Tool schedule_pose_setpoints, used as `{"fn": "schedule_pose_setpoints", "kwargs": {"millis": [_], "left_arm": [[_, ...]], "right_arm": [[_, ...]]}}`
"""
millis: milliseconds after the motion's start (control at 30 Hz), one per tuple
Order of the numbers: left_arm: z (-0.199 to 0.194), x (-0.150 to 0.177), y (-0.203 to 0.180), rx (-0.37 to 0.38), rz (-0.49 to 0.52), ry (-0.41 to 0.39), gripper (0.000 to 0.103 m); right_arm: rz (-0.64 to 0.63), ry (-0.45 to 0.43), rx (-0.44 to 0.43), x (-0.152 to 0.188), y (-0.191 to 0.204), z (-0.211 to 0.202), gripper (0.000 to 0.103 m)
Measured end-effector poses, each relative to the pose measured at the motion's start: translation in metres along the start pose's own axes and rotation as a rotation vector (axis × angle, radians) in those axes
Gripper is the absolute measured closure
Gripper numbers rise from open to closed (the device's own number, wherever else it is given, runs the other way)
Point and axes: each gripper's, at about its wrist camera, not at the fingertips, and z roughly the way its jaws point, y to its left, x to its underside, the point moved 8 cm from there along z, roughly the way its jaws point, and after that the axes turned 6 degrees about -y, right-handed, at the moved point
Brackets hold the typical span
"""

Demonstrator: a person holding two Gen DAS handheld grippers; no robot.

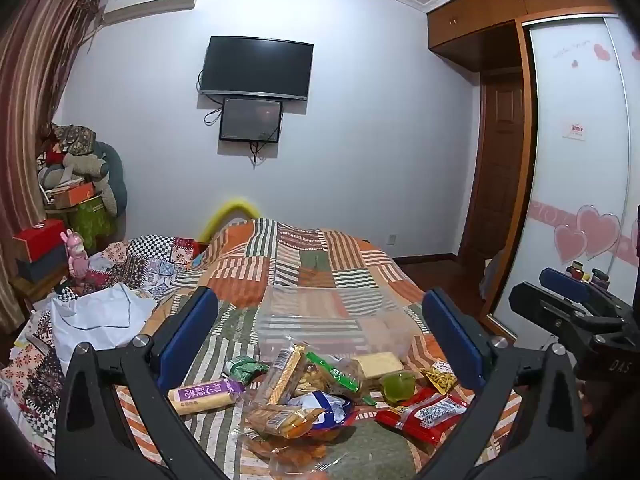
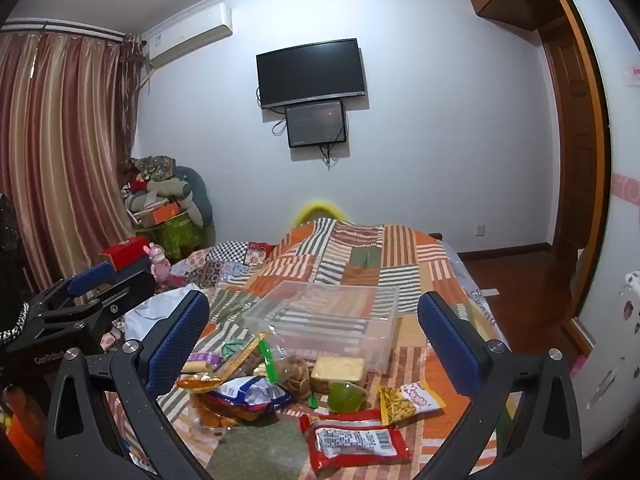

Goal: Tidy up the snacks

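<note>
A pile of snack packets lies on the patchwork bed: a purple-labelled biscuit roll (image 1: 204,395), a red packet (image 1: 424,414) (image 2: 356,442), a green jelly cup (image 1: 397,387) (image 2: 347,397), a yellow packet (image 2: 408,399) and a blue-white bag (image 2: 246,394). Behind them stands an empty clear plastic box (image 1: 332,320) (image 2: 328,316). My left gripper (image 1: 320,340) is open and empty above the pile. My right gripper (image 2: 314,340) is open and empty above it too. Each gripper shows at the edge of the other's view, the right (image 1: 568,300), the left (image 2: 92,292).
The quilt-covered bed (image 2: 360,256) fills the middle. Crumpled white cloth (image 1: 96,316) and clutter lie left. Boxes and a pink toy (image 1: 78,256) sit by the curtain. A wardrobe (image 1: 576,160) and wooden floor are on the right.
</note>
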Motion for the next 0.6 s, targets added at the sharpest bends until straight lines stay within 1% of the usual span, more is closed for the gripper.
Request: {"fn": "schedule_pose_setpoints", "kwargs": {"millis": [67, 267, 300, 333, 600], "left_arm": [[-0.001, 0.000, 0.000, -0.003, -0.006, 0.005, 0.000], [-0.004, -0.001, 0.001, -0.034, -0.009, 0.006, 0.000], [0.002, 0.000, 0.000, -0.010, 0.003, 0.008, 0.000], [0.004, 0.001, 0.001, -0.007, 0.001, 0.009, 0.000], [0.001, 0.003, 0.003, -0.011, -0.002, -0.002, 0.000]], "right_arm": [[0.008, 0.013, 0.003, 0.001, -0.001, 0.000, 0.000], [0.006, 0.007, 0.011, -0.001, -0.001, 0.001, 0.000], [0.005, 0.007, 0.012, -0.001, -0.001, 0.002, 0.000], [0.010, 0.010, 0.001, 0.000, 0.003, 0.000, 0.000], [0.018, 0.003, 0.004, -0.004, -0.002, -0.002, 0.000]]}}
